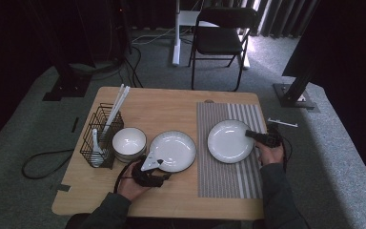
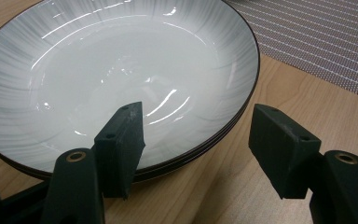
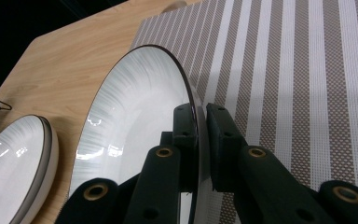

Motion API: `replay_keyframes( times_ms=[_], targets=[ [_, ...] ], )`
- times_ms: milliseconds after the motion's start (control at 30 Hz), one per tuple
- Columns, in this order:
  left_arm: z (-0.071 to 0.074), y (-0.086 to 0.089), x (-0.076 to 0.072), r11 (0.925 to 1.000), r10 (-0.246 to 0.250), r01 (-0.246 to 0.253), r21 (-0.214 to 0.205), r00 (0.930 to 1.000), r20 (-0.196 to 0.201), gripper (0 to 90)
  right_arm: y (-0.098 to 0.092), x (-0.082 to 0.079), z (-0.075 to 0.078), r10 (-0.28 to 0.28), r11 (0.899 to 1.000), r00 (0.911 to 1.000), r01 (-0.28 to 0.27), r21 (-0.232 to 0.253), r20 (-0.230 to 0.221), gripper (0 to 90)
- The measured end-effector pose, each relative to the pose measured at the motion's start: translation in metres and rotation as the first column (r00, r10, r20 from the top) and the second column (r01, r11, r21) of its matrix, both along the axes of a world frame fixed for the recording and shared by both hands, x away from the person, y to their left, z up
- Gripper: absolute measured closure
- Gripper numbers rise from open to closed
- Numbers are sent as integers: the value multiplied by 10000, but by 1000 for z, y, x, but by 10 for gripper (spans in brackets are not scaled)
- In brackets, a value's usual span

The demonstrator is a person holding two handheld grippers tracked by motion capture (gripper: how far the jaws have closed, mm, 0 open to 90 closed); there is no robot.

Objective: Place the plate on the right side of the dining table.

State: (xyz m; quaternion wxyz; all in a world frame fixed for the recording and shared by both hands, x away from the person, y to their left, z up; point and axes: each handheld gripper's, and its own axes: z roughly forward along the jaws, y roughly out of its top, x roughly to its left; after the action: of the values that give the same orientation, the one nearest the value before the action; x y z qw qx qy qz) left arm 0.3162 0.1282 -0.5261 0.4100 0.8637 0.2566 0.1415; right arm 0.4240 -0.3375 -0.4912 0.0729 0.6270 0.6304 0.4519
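Dark grey long sleeves on both forearms. Left gripper (image 1: 151, 171): black body, grey three-cornered plate on top, black cable looping off it. Right gripper (image 1: 259, 137): black, cable trailing. Jaws matte black blocks, brass-ringed screw holes at the base.

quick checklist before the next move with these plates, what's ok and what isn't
1. Right gripper clamped on the rim of the plate on the mat: ok, the rim sits pinched between both jaws.
2. That plate over the striped placemat: ok.
3. Left gripper free of load: ok, jaws open, one over the rim of the stacked plates, the other over bare wood.
4. Stacked plates flat on the table: ok.
5. Bowls clear of the stacked plates: cannot tell, the rims look very close in the high view.
6. Held plate fully resting on the mat: cannot tell.
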Motion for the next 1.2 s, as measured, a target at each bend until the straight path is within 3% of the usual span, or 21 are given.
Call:
replay_keyframes(
  times_ms=[1200],
  targets=[
    [0, -1, 0, 10000, -24, 24, 4, 10000, 28, 362, -19, 2, -44, -171, 9991, 9966, 201, 365, -800, 829]
  ],
)
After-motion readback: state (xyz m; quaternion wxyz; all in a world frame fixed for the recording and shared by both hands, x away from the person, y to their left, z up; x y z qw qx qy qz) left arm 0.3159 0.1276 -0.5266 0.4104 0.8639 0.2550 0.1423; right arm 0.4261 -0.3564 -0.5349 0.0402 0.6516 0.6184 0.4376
